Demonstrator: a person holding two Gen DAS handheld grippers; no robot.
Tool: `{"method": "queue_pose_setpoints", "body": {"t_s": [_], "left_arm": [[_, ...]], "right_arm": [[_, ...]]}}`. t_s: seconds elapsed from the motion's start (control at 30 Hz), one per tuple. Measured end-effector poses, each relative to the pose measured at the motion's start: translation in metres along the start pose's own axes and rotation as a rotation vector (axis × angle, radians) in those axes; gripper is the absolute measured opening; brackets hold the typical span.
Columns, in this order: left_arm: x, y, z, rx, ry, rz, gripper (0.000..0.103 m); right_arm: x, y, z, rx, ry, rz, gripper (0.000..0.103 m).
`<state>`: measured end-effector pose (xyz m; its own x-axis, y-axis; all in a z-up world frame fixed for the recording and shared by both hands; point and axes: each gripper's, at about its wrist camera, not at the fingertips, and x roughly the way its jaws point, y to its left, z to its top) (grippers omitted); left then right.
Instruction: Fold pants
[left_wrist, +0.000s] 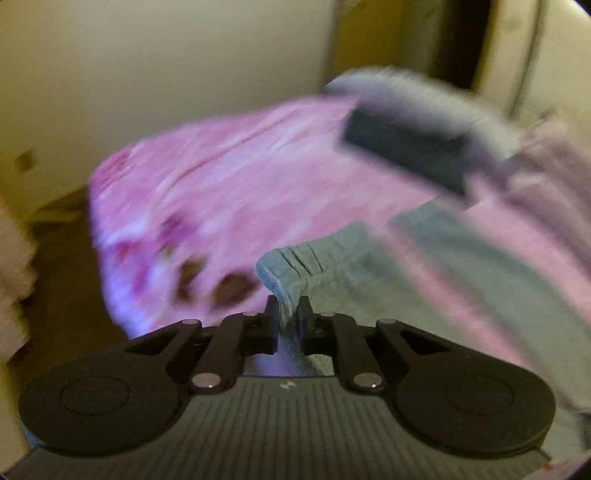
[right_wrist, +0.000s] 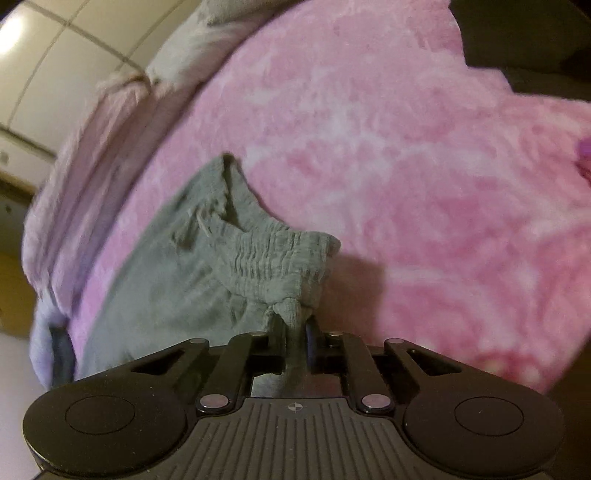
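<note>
Claw tips of the left claw pinch a fold of the grey-green pants at one ribbed edge, the cloth bunched between the black pads. From there the pants trail to the right and far side across a fluffy pink blanket on the bed, blurred in this view. A dark, grey-edged object lies at the far right, too blurred to identify. On the other side, the right claw is pressed together on the gathered elastic waistband, which wrinkles and lifts off the blanket while the rest of the pants lies flat to the left.
</note>
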<state>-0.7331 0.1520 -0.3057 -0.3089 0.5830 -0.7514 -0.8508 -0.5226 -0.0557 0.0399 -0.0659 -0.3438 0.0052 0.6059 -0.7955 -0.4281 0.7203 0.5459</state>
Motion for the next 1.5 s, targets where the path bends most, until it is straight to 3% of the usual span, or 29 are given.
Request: {"method": "queue_pose_setpoints", "body": {"t_s": [0.03, 0.07, 0.1, 0.17, 0.23, 0.27, 0.37, 0.5, 0.63, 0.8, 0.9, 0.97, 1.17, 1.33, 1.5], "left_arm": [[0.018, 0.005, -0.009, 0.013, 0.074, 0.050, 0.011], [0.036, 0.006, -0.020, 0.046, 0.153, 0.107, 0.018], [0.047, 0.005, -0.027, 0.072, 0.191, 0.146, 0.032], [0.045, -0.001, -0.030, 0.093, 0.147, 0.215, 0.042], [0.040, -0.002, -0.022, 0.061, 0.150, 0.213, 0.042], [0.035, -0.002, -0.016, 0.056, 0.142, 0.227, 0.042], [0.021, -0.016, 0.006, 0.090, 0.070, 0.201, 0.040], [0.027, -0.052, 0.042, 0.099, 0.031, 0.082, 0.043], [0.064, -0.111, 0.068, 0.088, 0.058, -0.048, 0.050], [0.130, -0.193, 0.088, 0.126, 0.123, -0.180, 0.056], [0.166, -0.222, 0.091, 0.139, 0.181, -0.215, 0.066], [0.186, -0.235, 0.092, 0.143, 0.211, -0.207, 0.066], [0.208, -0.228, 0.103, 0.053, 0.181, -0.211, 0.068], [0.226, -0.245, 0.128, 0.194, 0.092, -0.199, 0.071], [0.264, -0.283, 0.143, 0.412, 0.124, -0.218, 0.080]], "right_arm": [[0.005, -0.003, -0.007, 0.003, 0.027, -0.030, 0.006], [0.011, -0.007, -0.012, 0.001, 0.053, -0.069, 0.006], [0.019, -0.007, -0.017, -0.016, 0.085, -0.113, 0.007], [0.023, -0.002, -0.019, -0.036, 0.109, -0.149, 0.022], [0.020, 0.008, -0.012, -0.072, 0.145, -0.194, 0.042], [0.018, 0.013, -0.009, -0.094, 0.146, -0.216, 0.042], [0.005, 0.025, 0.008, -0.146, 0.087, -0.251, 0.044], [0.016, 0.053, 0.042, -0.190, 0.009, -0.182, 0.049], [0.059, 0.087, 0.082, -0.195, -0.052, -0.072, 0.051], [0.124, 0.108, 0.120, -0.185, -0.090, -0.002, 0.051], [0.165, 0.109, 0.137, -0.141, -0.076, -0.010, 0.051], [0.183, 0.110, 0.143, -0.133, -0.070, -0.038, 0.050], [0.193, 0.117, 0.144, -0.200, -0.074, -0.059, 0.045], [0.193, 0.116, 0.141, -0.143, -0.080, -0.075, 0.045], [0.197, 0.126, 0.139, -0.144, -0.086, -0.115, 0.050]]}}
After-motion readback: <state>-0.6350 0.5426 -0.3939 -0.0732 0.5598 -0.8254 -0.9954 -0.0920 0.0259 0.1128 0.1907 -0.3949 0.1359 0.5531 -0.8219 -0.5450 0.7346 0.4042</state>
